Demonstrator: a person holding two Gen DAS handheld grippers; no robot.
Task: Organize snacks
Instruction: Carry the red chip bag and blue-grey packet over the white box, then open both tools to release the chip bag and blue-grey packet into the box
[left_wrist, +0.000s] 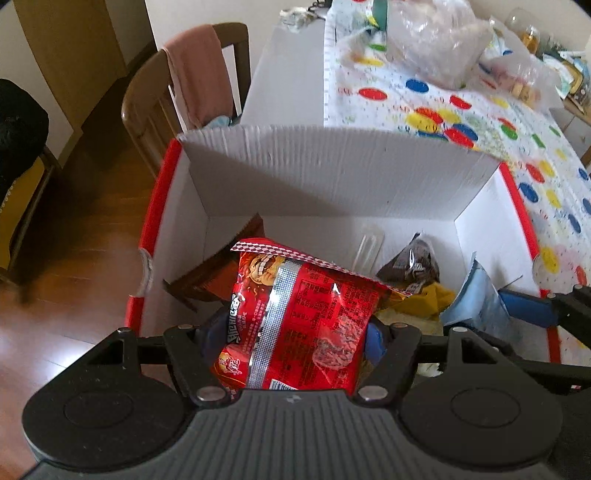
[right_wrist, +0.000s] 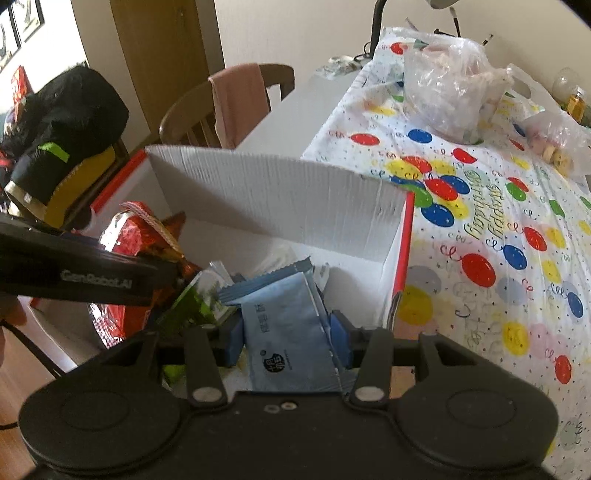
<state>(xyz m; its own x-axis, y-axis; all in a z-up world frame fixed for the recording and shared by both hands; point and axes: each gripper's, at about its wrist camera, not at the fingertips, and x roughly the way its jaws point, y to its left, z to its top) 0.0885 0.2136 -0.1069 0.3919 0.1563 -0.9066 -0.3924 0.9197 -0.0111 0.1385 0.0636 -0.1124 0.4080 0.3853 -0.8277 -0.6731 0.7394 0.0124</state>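
Observation:
A white cardboard box (left_wrist: 332, 177) with red outer sides stands open on the table. My left gripper (left_wrist: 291, 336) is shut on a red snack bag (left_wrist: 306, 317), held over the box's left half. My right gripper (right_wrist: 288, 339) is shut on a light blue packet (right_wrist: 284, 325) over the box (right_wrist: 280, 199), close to its right wall. Inside lie a dark brown packet (left_wrist: 413, 262), a yellow packet (left_wrist: 436, 299) and a green packet (right_wrist: 195, 302). In the right wrist view, the left gripper's black arm (right_wrist: 85, 273) crosses with the red bag (right_wrist: 125, 236) behind it. The blue packet (left_wrist: 476, 306) and a right blue pad (left_wrist: 524, 306) show at the right in the left wrist view.
A balloon-print tablecloth (right_wrist: 498, 240) covers the table right of the box, with clear plastic bags (right_wrist: 450, 96) of food at the far end. A wooden chair (left_wrist: 155, 110) with a pink cloth (left_wrist: 199, 77) stands beyond the box. A second chair carrying dark bags (right_wrist: 70, 122) is at the left.

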